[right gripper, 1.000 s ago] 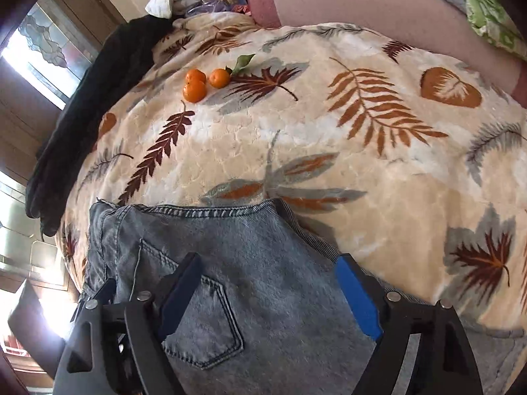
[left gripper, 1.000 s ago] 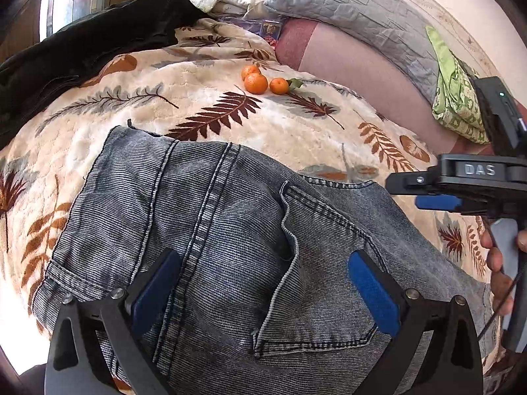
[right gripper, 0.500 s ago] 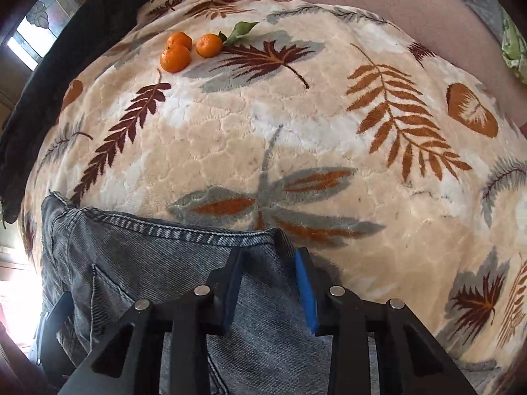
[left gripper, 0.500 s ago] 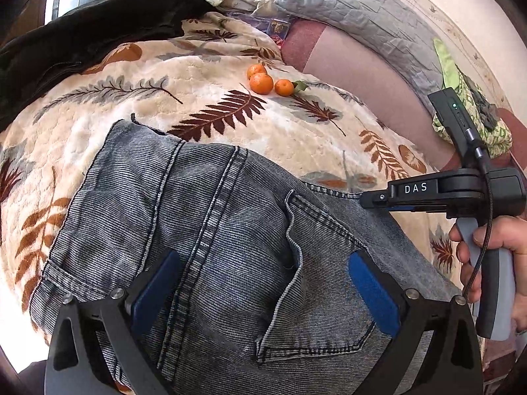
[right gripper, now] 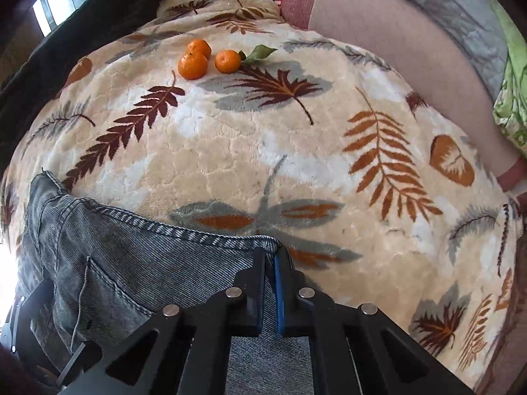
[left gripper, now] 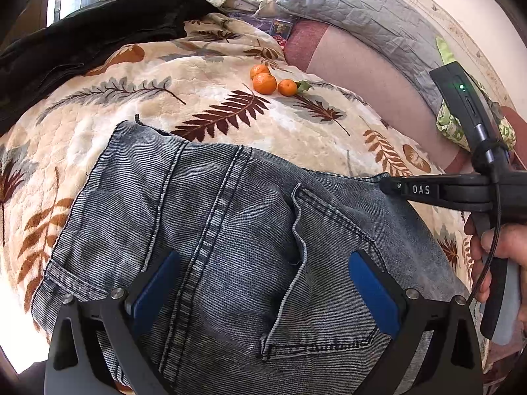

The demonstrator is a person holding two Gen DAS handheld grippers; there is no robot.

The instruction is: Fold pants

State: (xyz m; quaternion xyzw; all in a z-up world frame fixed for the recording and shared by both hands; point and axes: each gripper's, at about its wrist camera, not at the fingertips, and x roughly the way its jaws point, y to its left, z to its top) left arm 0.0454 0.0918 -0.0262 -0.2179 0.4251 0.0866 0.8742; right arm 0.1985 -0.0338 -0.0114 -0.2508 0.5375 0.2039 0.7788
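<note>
Jaws: right gripper clenched on grey jeans hem — left gripper released.

likely bedroom: blanket, pillow

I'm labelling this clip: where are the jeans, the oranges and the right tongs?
jeans (left gripper: 230, 247), left wrist view, seat seam.
oranges (right gripper: 192, 65), right wrist view, nearest fruit.
right tongs (right gripper: 270, 263), right wrist view, tips pinching waistband.

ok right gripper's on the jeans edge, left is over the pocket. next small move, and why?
Probably lift the right gripper a little to raise the jeans by their stitched edge. Its jaws look shut on that edge, near the corner, while the left gripper is open above the back pocket, holding nothing. A small lift would confirm the pinch before folding.
</note>
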